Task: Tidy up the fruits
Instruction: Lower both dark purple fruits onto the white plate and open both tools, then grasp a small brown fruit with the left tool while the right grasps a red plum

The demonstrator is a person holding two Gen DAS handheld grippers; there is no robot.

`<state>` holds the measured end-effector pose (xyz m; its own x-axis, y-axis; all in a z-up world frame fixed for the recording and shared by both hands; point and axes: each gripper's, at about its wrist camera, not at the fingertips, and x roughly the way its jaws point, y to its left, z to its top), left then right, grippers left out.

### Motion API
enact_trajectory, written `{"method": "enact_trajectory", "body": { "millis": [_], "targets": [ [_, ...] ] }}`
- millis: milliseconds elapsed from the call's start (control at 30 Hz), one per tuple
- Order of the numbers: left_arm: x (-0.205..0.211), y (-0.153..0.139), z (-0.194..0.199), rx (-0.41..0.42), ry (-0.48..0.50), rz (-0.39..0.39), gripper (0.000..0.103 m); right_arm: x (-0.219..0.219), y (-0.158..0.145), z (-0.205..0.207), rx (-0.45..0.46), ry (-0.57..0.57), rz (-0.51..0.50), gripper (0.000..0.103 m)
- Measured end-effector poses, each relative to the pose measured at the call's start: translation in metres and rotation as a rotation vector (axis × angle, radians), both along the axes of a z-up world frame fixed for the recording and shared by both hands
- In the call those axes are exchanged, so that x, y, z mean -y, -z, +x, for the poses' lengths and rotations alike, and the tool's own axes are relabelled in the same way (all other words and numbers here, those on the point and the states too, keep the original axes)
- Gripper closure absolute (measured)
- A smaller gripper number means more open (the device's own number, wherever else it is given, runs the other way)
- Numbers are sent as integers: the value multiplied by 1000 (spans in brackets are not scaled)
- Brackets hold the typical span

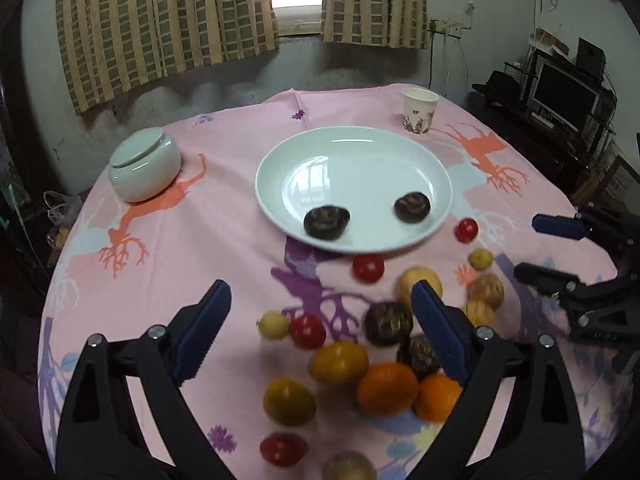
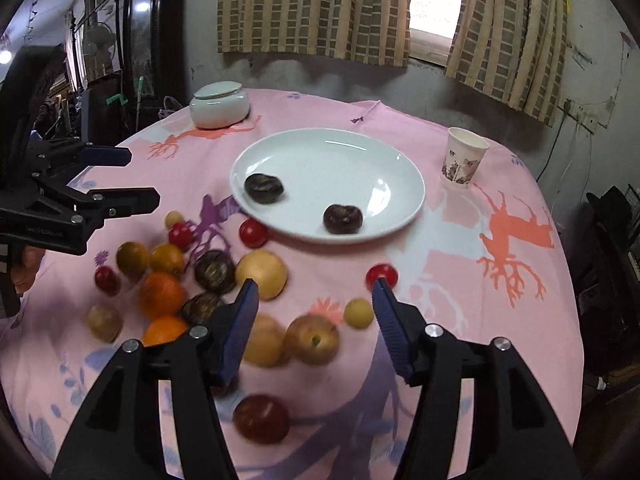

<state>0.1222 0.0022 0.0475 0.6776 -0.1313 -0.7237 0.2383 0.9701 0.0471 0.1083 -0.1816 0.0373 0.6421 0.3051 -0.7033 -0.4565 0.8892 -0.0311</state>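
A white plate (image 1: 360, 152) (image 2: 332, 160) lies mid-table with two dark purple fruits (image 1: 326, 222) (image 2: 343, 219) on its near side. Nearer me, loose fruit is spread over the pink cloth: oranges (image 1: 387, 388) (image 2: 162, 294), small red fruits (image 1: 368, 268), dark fruits (image 1: 388, 322), yellow ones (image 1: 340, 362) and apples (image 2: 312, 338). My left gripper (image 1: 320, 292) (image 2: 142, 178) hovers open above this heap, holding nothing. My right gripper (image 2: 314, 286) (image 1: 536, 244) is open too, above the apples, its pads touching no fruit.
A lidded white ceramic jar (image 1: 145, 170) (image 2: 219, 105) stands at the far left of the round table. A printed paper cup (image 1: 419, 111) (image 2: 464, 158) stands at the far right. Beyond the table are curtains, a wall and a television (image 1: 560, 96).
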Motion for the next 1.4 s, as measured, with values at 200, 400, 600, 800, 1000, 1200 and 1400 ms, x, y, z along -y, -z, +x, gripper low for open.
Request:
{"method": "enact_trajectory", "body": {
  "millis": [200,400,600,800,1000,1200,1400],
  "targets": [
    [-20,46,-68,-43,-36,14,10,10,18,-68,-41,-14,46,43],
    [-14,68,-86,-84,-43,0,11,14,31,-88,-77,16,120,39],
    [-9,82,-83,-100,-42,-8,65,11,36,-97,-65,14,119,39],
    [-1,82,-85,-66,-41,41,66,0,59,-66,-117,42,-19,39],
    [-6,81,-87,-72,-35,14,66,-12,82,-38,-177,18,-93,65],
    [-12,75,-88,-102,-9,-25,67,-4,67,-48,-169,4,-28,65],
    [-9,22,-78,-16,47,-49,67,7,18,-44,-72,-3,51,65]
  ]
}}
